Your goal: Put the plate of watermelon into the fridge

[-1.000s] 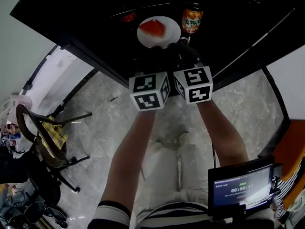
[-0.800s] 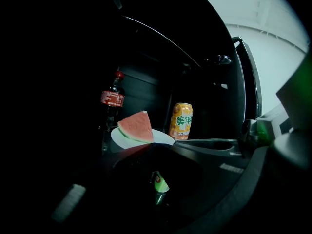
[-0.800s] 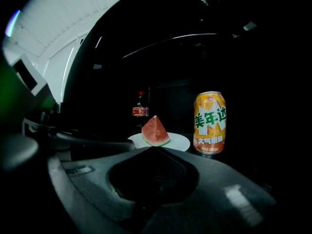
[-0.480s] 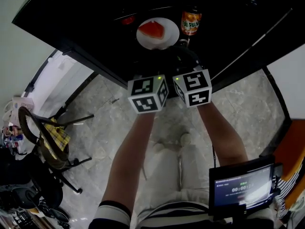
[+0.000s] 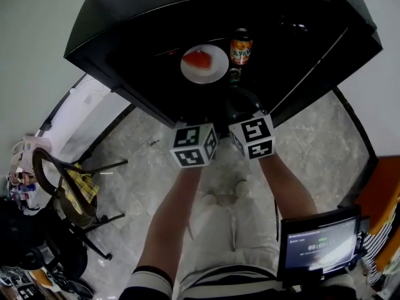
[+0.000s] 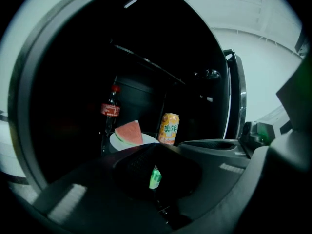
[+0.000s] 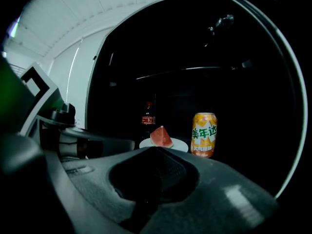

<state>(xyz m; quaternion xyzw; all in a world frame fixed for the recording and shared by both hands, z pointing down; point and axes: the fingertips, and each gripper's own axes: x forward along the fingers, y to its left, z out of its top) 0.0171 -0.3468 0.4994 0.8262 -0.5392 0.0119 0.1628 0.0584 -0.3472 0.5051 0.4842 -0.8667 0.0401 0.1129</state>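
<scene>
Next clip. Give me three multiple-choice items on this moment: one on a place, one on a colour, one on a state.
1. Where is the plate of watermelon?
A) on the floor
B) on a table
C) inside the fridge, beside the can

2. What colour is the can?
A) orange
B) blue
C) silver

3. How are the left tongs and the right tongs?
A) left shut on the plate
B) both shut, empty
C) right shut on the can

Answers: C, the plate stands in the dark interior next to the can; A, its side is orange; B, each pair's jaws meet, short of the plate.
</scene>
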